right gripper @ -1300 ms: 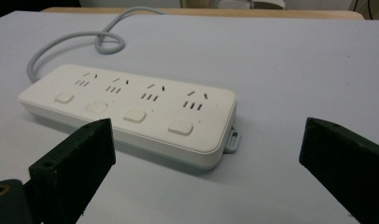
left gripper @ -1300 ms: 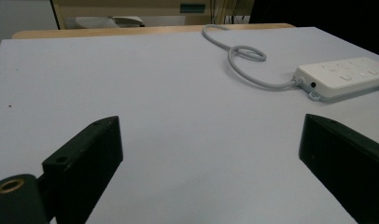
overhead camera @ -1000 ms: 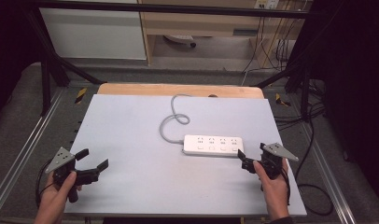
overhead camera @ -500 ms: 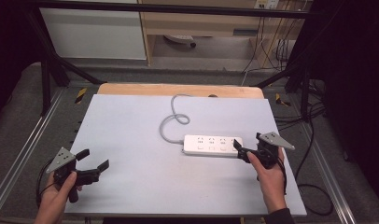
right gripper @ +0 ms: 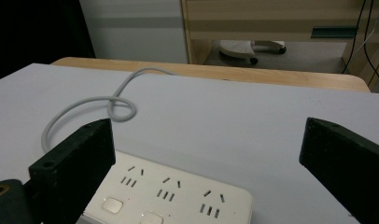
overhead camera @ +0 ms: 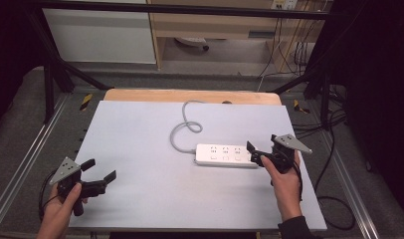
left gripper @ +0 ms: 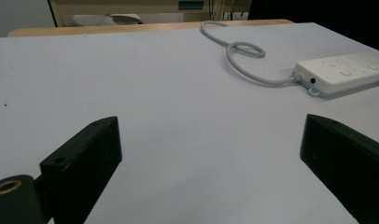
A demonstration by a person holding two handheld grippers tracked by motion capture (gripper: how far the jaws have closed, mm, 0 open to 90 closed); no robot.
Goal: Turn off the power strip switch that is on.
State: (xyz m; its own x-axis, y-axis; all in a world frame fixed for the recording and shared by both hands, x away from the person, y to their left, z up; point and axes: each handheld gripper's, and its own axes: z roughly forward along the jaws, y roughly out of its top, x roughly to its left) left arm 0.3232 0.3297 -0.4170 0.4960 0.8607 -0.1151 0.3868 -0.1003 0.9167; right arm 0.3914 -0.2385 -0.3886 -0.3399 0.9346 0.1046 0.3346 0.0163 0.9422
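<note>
The right tongs [overhead camera: 255,153] gape wide at the end of the white plastic power strip [overhead camera: 225,155], gripping nothing. The left tongs [overhead camera: 99,176], equally wide and empty, hover well apart from the strip.

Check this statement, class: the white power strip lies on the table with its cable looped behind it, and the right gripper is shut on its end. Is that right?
Not quite. The right gripper is open, not shut: the right gripper view shows its jaws spread wide above the power strip. The rest stands: the white strip lies on the table with its cable looped behind it.
</note>
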